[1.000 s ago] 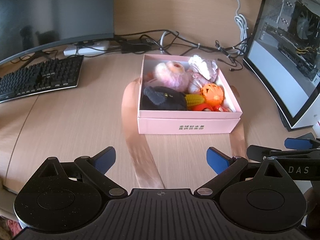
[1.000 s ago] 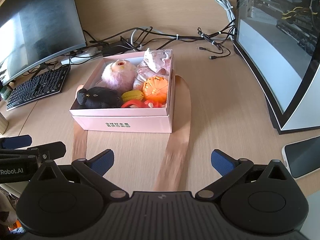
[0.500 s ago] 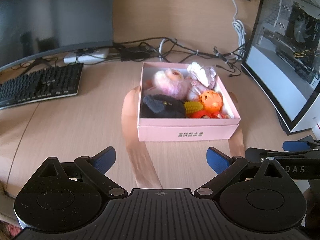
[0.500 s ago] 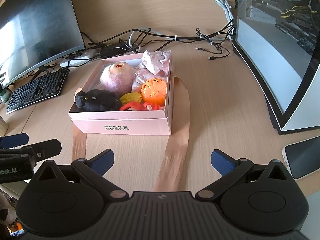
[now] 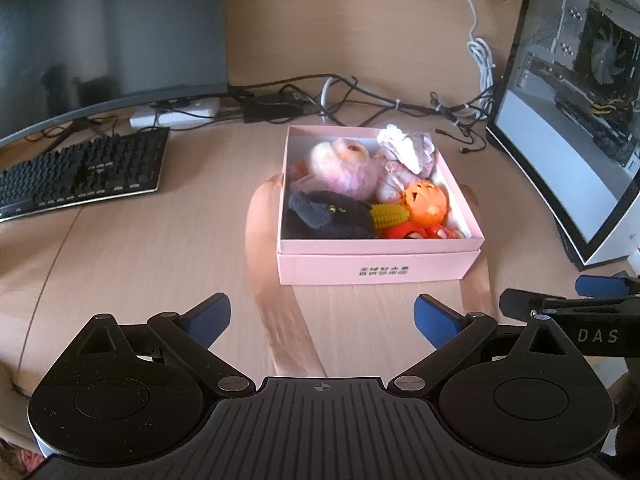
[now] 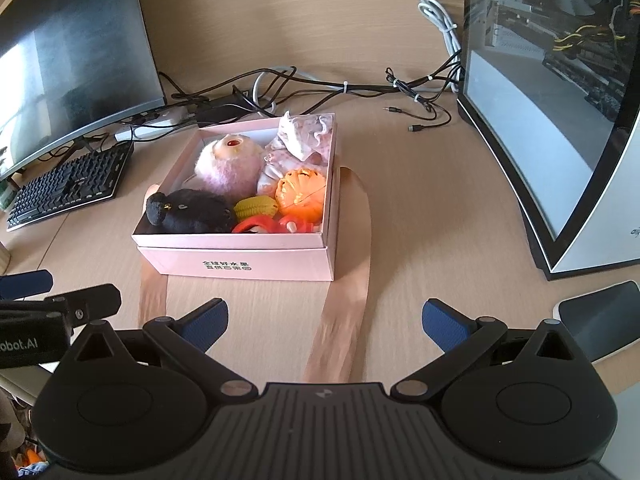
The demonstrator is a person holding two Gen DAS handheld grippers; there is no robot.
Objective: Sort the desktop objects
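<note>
While we hold both tools low over the wooden table, a pink box of toys sits ahead of us.
Left gripper: our fingers are spread wide with nothing between them; the box lies straight ahead, well clear of the blue tips.
Right gripper: our fingers are likewise spread wide and bare; the box stands ahead and a little to the left, apart from the tips.
Box contents: a black plush toy at the near left, a pink fluffy toy behind it, a yellow corn toy and an orange pumpkin at the near right, a red item along the front wall, pale cloth pieces at the far right corner.
Under the box: two tan ribbon strips run beneath it and trail toward us.
Surroundings: a black keyboard and dark monitor to the left, a tangle of cables behind, a glass-sided computer case to the right.
</note>
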